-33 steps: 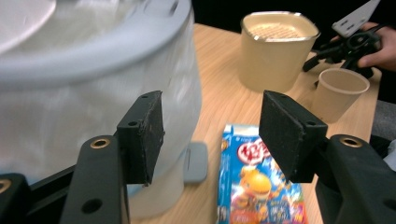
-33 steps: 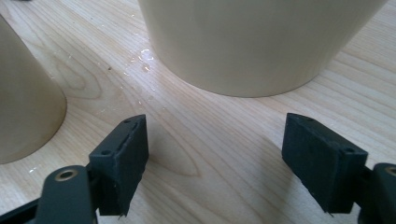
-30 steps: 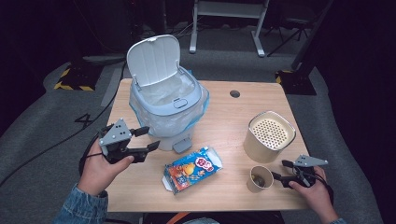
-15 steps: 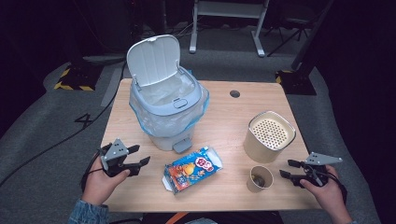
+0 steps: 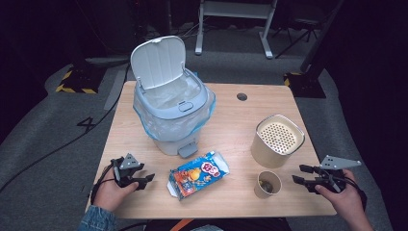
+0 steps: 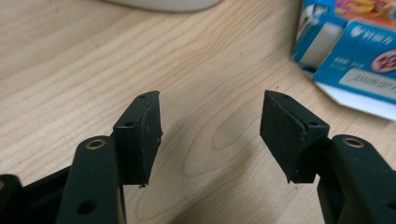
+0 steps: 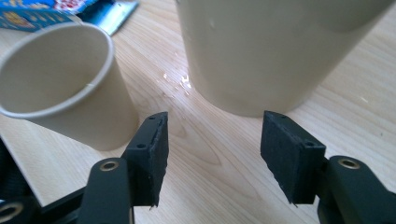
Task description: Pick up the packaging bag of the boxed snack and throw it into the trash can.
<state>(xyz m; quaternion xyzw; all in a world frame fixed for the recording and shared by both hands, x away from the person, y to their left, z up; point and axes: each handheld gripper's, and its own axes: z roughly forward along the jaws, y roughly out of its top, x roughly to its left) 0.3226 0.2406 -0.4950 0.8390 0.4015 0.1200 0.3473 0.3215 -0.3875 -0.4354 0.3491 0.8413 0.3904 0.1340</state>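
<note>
Left of right gripper's (image 7: 212, 156) jaws: paper cup (image 7: 60, 88)

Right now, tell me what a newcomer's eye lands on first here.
The pale bin with its lid raised and a clear liner stands at the table's back left. A bright blue snack packet lies near the front edge, with a perforated cream canister and small paper cup to its right.

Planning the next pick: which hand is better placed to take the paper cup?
Probably the right. The right gripper sits just beside the cup, jaws open, nothing between them. The left gripper is across the table, beyond the snack box.
</note>
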